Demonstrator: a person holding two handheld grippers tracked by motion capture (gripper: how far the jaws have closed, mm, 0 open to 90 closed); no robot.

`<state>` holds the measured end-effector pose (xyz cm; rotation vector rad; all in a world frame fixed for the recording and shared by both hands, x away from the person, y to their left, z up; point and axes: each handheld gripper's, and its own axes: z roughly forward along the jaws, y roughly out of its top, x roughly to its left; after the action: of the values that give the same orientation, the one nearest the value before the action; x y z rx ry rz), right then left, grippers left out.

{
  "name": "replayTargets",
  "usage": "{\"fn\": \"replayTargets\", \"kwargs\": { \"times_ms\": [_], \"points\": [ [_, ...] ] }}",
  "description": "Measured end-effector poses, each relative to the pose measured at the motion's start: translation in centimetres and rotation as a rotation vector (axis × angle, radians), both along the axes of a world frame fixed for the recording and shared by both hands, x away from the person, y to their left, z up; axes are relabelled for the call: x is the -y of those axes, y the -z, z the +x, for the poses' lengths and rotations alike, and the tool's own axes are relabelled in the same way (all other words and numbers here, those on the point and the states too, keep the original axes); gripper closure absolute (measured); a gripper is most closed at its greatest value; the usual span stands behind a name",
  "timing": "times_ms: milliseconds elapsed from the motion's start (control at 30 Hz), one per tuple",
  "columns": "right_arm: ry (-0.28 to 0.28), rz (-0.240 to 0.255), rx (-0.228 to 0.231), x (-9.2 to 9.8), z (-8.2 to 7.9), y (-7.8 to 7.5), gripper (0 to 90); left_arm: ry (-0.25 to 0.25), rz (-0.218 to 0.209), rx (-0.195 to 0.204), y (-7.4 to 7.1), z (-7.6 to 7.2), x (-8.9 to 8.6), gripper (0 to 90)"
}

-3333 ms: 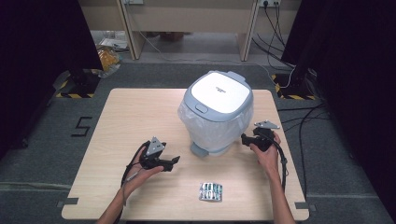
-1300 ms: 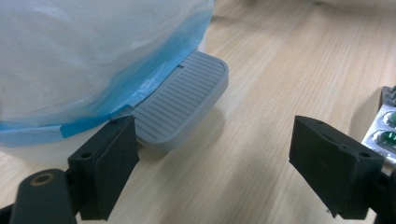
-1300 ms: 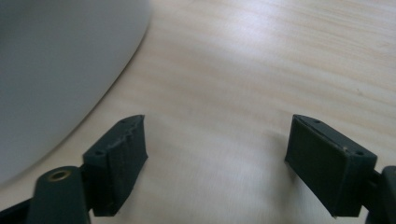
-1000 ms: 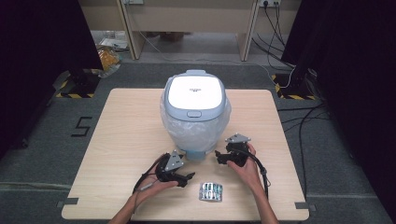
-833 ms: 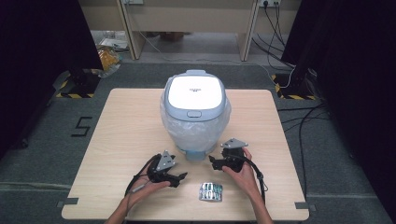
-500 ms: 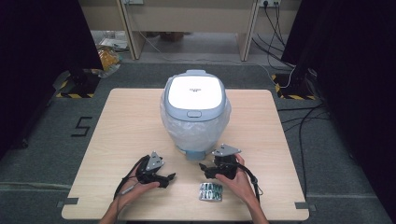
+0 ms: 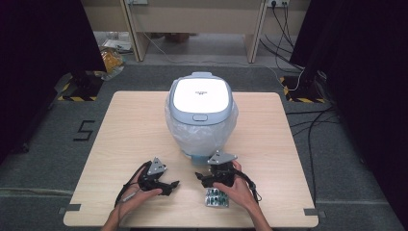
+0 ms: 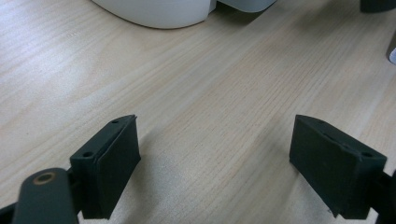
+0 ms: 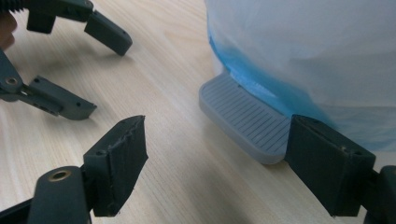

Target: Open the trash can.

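Two grippers: both sit low over the near half of the table (image 7: 120, 125), empty, with bare wood between the jaws.
Left gripper (image 7: 169, 185): jaws wide apart, nothing between them; it points toward the middle of the table, well apart from the bin.
Right gripper (image 7: 199, 178): jaws apart but lately drawing in, with nothing gripped; in the right gripper view the grey ribbed pedal (image 9: 245, 120) lies just ahead of its right pad.
Pedal bin (image 7: 200, 113): stands upright at the table's centre, white lid (image 7: 200, 94) down, its pedal facing the person.
Liner (image 7: 197, 134): a thin clear plastic bag drapes over the bin's body, with blue showing through near the base.
Blister pack (image 7: 217, 198): lies flat on the table under the right hand, just behind that gripper.
Handling, bin: likely light, hollow, stiff plastic; its rounded wall is too wide for the jaws and the bag makes it slippery.
Handling, liner: soft and easily torn; a pinch would gather film, not move the bin.
Where to hold: the pedal is the best purchase, since it is flat, ribbed and thin enough to fit between the pads or be pressed from above.
Risk: a push on the pedal may slide so light a bin backward.
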<state>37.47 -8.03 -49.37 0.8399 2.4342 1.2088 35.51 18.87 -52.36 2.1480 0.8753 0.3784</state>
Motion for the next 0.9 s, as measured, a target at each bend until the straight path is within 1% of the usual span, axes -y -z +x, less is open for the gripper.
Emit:
{"fn": "replayTargets", "kwargs": {
  "times_ms": [200, 233, 300, 333, 400, 433, 467, 500, 533, 567, 600, 633, 667, 700, 733, 767, 800, 833, 867, 900],
  "points": [
    [0.029, -0.005, 0.005, 0.7, -0.1, -0.4, 20.9, 0.001, 0.001, -0.001, 0.0, 0.0, 0.0, 15.2],
    [0.032, 0.007, 0.001, 1.0, -0.4, -0.5, 20.6, 0.0, 0.0, 0.0, 0.0, 0.0, 0.0, 15.2],
    [0.03, 0.004, 0.004, 1.3, -1.0, -0.6, 20.4, 0.0, -0.001, 0.0, 0.0, 0.0, 0.0, 15.2],
    [0.03, 0.004, 0.004, 1.3, -1.0, -0.6, 20.4, 0.0, -0.001, 0.0, 0.0, 0.0, 0.0, 15.2],
    [0.036, -0.009, -0.001, 2.1, -1.8, -0.4, 19.8, 0.001, 0.001, -0.001, 0.0, 0.0, 0.0, 15.3],
    [0.036, -0.009, 0.001, 2.3, -2.0, -0.3, 19.8, 0.003, 0.001, -0.002, 0.0, 0.0, 0.0, 15.3],
    [0.041, -0.007, -0.007, 2.5, -2.2, -0.3, 19.7, 0.003, 0.002, 0.006, -0.1, -0.1, 0.0, 15.5],
    [0.041, -0.007, -0.007, 2.5, -2.2, -0.3, 19.7, 0.003, 0.002, 0.006, -0.1, -0.1, 0.0, 17.4],
    [0.046, -0.005, -0.006, 2.7, -2.4, -0.2, 19.7, -0.003, 0.019, 0.062, -0.2, -0.3, 0.3, 17.4],
    [0.052, -0.003, -0.005, 3.1, -2.6, -0.2, 19.6, 0.003, 0.023, 0.097, -0.2, -0.4, 0.6, 19.7],
    [0.063, -0.005, -0.006, 3.6, -2.9, -0.3, 19.2, 0.04, -0.011, 0.109, -0.3, -0.6, 1.5, 20.2],
    [0.063, -0.005, -0.006, 3.6, -2.9, -0.3, 19.2, 0.04, -0.011, 0.109, -0.3, -0.6, 1.5, 19.8],
    [0.076, 0.002, -0.001, 4.1, -3.2, -0.4, 19.1, 0.079, -0.047, 0.122, -0.5, -0.7, 2.6, 19.7],
    [0.081, 0.01, -0.006, 4.3, -3.3, -0.4, 19.2, 0.096, -0.055, 0.128, -0.6, -0.7, 3.2, 19.6],
    [0.081, 0.01, -0.006, 4.3, -3.3, -0.4, 19.2, 0.096, -0.055, 0.128, -0.6, -0.7, 3.2, 19.5],
    [0.092, 0.014, -0.01, 5.0, -3.7, -0.4, 19.1, 0.124, -0.079, 0.134, -0.9, -0.3, 4.4, 19.5],
    [0.099, 0.016, -0.011, 5.2, -3.8, -0.4, 19.1, 0.137, -0.094, 0.133, -1.1, 0.0, 4.9, 19.5],
    [0.099, 0.014, -0.011, 5.5, -4.0, -0.3, 19.1, 0.137, -0.094, 0.133, -1.1, 0.0, 4.9, 19.6],
    [0.107, 0.018, -0.018, 5.7, -4.3, -0.2, 19.1, 0.157, -0.131, 0.141, -1.4, 0.4, 5.8, 19.7],
    [0.107, 0.018, -0.016, 5.9, -4.5, -0.1, 19.1, 0.157, -0.131, 0.141, -1.4, 0.4, 5.8, 19.7]
  ]
}}
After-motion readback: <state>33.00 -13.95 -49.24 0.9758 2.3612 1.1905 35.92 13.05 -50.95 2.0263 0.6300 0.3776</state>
